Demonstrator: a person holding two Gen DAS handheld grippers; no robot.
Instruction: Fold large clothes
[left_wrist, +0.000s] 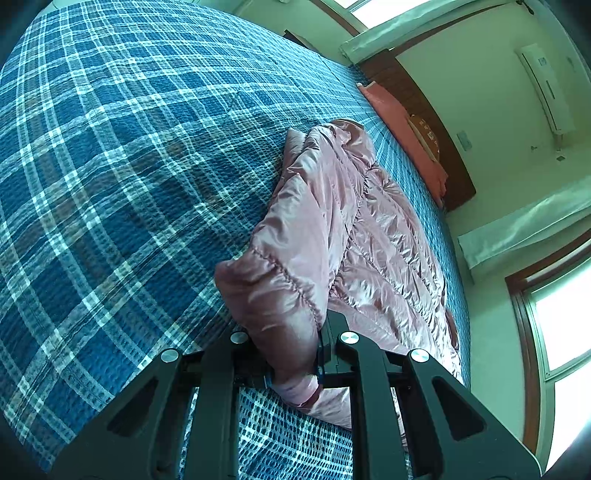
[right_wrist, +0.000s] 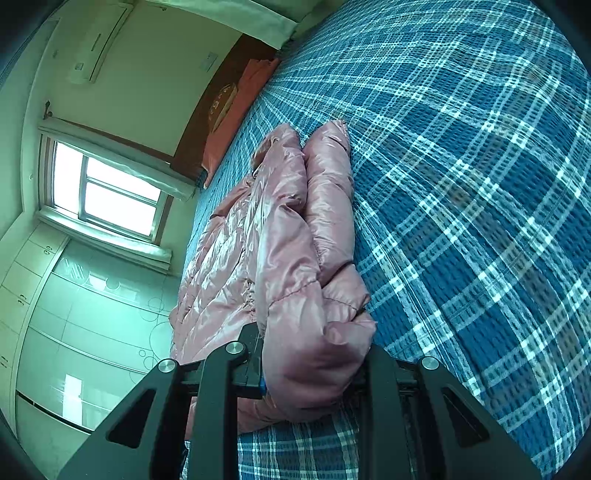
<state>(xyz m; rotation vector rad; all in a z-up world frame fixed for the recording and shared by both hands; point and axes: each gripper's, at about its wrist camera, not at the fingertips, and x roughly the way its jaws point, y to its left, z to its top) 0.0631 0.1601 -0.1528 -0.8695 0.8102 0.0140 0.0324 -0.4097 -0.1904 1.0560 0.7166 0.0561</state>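
Observation:
A shiny pink puffer jacket (left_wrist: 351, 221) lies stretched along a bed covered in a blue plaid spread (left_wrist: 110, 166). One long side is folded over onto the jacket's body. In the left wrist view my left gripper (left_wrist: 291, 354) is shut on a thick bunch of the jacket's near edge, which bulges between the black fingers. In the right wrist view the same jacket (right_wrist: 280, 229) runs away from me, and my right gripper (right_wrist: 314, 365) is shut on a padded roll of its near end. The fingertips of both grippers are buried in fabric.
The blue plaid spread (right_wrist: 480, 184) fills most of both views. An orange pillow (left_wrist: 406, 125) lies by the dark wooden headboard (left_wrist: 424, 110) at the far end. Windows (right_wrist: 107, 192), a wall air conditioner (left_wrist: 546, 88) and white wardrobe doors (right_wrist: 74, 332) line the room beyond the bed.

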